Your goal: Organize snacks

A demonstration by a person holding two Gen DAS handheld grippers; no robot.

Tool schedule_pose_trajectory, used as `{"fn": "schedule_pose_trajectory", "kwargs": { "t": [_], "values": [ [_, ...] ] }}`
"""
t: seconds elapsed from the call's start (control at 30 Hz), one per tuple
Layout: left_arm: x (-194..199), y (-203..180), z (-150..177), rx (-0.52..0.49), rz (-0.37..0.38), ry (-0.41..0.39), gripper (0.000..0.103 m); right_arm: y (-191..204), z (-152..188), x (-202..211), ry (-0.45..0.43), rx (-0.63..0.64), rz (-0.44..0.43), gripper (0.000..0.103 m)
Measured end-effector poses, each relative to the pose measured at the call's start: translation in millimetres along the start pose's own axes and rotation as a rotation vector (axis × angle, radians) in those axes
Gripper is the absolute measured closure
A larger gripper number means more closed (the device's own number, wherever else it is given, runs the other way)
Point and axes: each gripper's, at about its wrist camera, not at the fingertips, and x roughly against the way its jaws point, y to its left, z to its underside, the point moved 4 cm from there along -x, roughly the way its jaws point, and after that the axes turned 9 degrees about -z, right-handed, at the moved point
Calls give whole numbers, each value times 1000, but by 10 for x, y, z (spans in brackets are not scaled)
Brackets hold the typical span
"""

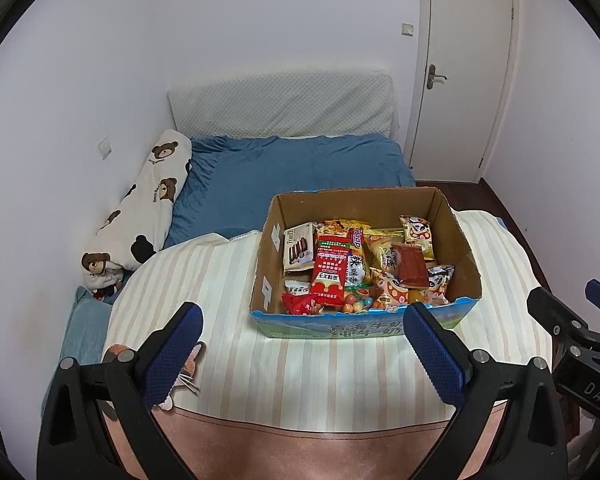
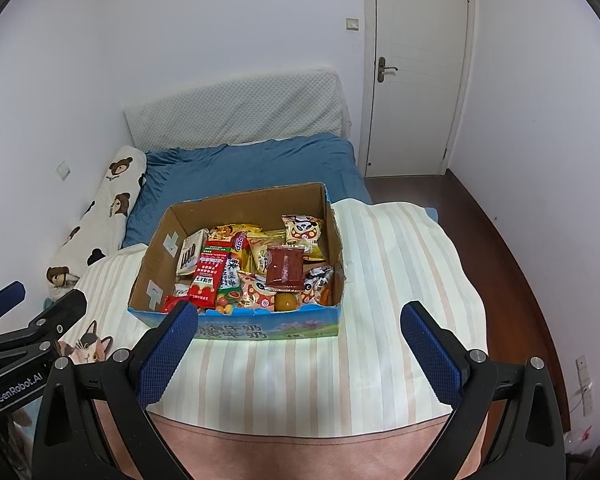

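An open cardboard box [image 1: 454, 236] with a blue printed front stands on a striped cloth; it also shows in the right wrist view [image 2: 240, 326]. It holds several snack packets, among them a red packet [image 1: 330, 276], a dark red flat packet [image 1: 411, 265] [image 2: 285, 268] and panda-print bags [image 2: 303, 230]. My left gripper [image 1: 302, 320] is open and empty, in front of the box's near edge. My right gripper [image 2: 299, 318] is open and empty, just short of the box front. Each gripper shows at the edge of the other's view.
The striped cloth [image 1: 228, 280] covers a pink surface [image 1: 300, 448]. Behind it lies a bed with a blue sheet [image 1: 292, 172], a bear-print pillow [image 1: 148, 208] at left and a white headboard cushion [image 1: 280, 106]. A white door [image 2: 416, 68] and dark floor [image 2: 500, 248] are at right.
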Motion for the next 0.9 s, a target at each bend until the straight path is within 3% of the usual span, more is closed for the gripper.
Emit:
{"fn": "schedule_pose_trajectory", "kwargs": {
  "t": [0.9],
  "values": [
    [83, -1, -37, 0, -3, -33, 0, -5, 41, 74, -25, -17, 9, 0]
  ]
}}
